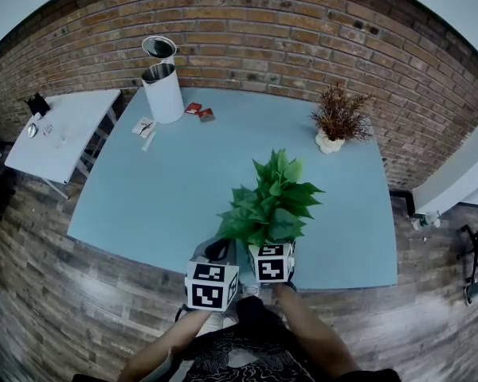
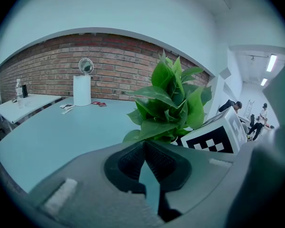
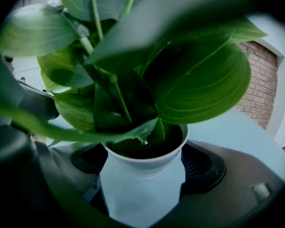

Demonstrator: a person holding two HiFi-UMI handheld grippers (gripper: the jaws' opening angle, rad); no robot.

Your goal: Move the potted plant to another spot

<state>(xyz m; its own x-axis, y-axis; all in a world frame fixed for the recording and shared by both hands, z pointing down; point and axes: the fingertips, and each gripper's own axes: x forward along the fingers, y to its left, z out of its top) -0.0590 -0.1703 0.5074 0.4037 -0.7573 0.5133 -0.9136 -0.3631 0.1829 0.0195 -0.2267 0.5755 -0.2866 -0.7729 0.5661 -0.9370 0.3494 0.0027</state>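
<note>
Right claw (image 3: 142, 170) around potted plant (image 3: 133, 103)

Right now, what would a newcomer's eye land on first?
The leafy green potted plant at the near edge of the blue table, its white pot clamped in the right gripper. The left gripper is shut and empty beside it; a brown dried plant stands far right, a white bin far left.

Wide-open tabletop (image 1: 175, 181) left of and beyond the potted plant (image 1: 271, 201). The far right corner is taken by a dried plant (image 1: 338, 118). At far left, a white canister (image 1: 163, 94) stands with small red packets (image 1: 199, 111), possibly cards, just beside it.
</note>
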